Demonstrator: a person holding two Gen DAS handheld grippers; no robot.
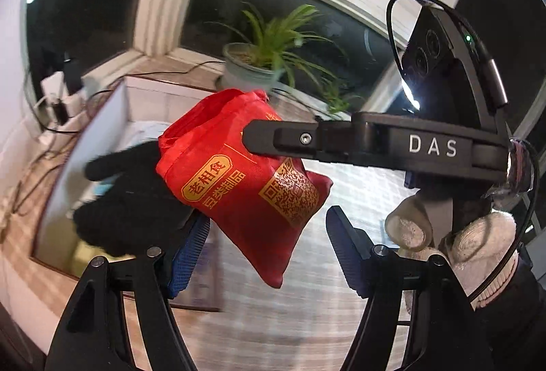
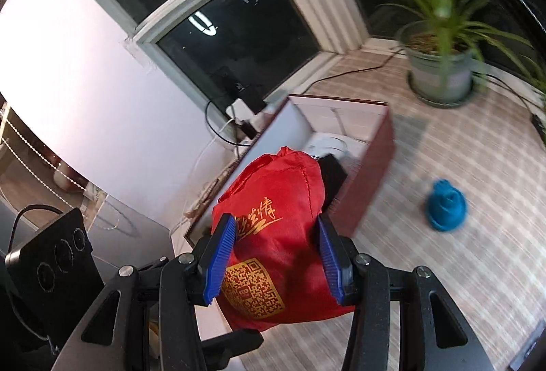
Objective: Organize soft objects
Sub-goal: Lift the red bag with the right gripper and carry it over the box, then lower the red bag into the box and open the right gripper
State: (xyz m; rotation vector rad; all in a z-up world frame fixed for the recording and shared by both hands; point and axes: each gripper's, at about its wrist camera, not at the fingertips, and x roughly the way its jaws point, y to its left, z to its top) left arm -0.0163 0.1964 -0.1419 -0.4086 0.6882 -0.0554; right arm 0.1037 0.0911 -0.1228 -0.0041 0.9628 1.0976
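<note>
Two tongs share the scene. The right gripper [image 2: 277, 256] pinches a red fabric bag [image 2: 273, 234] between its blue pads [image 2: 220, 260], the cloth bulging outward past both of them. The left gripper [image 1: 268, 248] stands spread with nothing between its fingers; the same red fabric bag [image 1: 249, 186] hangs just ahead of and above its tips. Beyond the bag, forward of the right tongs, sits an open box [image 2: 375, 166], and a blue soft object [image 2: 445, 210] lies on the floor off to the right. The bag looks light, limp and somewhat slick, so it would likely sag and slip; a grip across its bunched middle seems safer than a loose corner.
</note>
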